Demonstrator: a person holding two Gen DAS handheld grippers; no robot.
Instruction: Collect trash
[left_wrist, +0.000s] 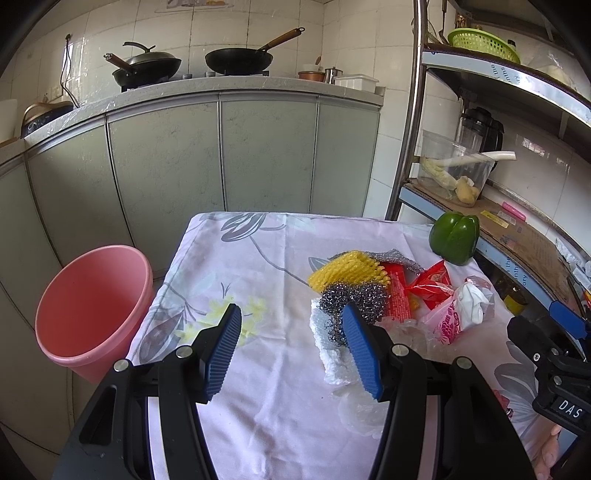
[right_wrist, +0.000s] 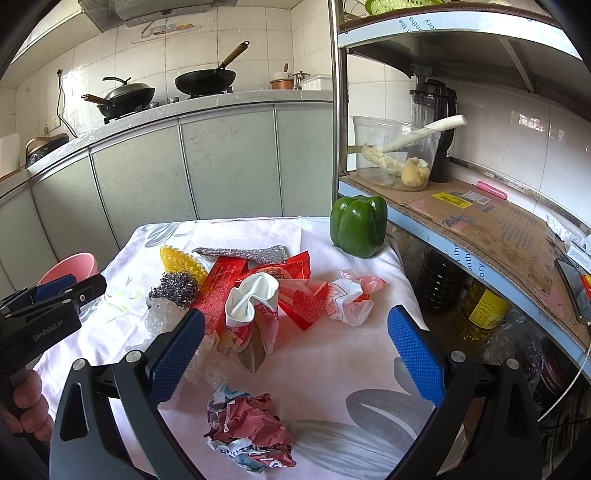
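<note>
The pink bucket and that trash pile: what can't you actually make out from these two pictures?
- Pink bucket: its bottom is out of sight in the left wrist view; the right wrist view shows only a sliver behind the left gripper.
- White foam: partly behind a blue finger in the left wrist view.
- Crumpled paper ball: print unreadable.

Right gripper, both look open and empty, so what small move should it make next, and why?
Probably lower the right gripper onto the crumpled paper ball and close. Its jaws stand open and empty, the ball lies loose on the cloth just below them, apart from the pile, and the pink bin waits beside the table.
</note>
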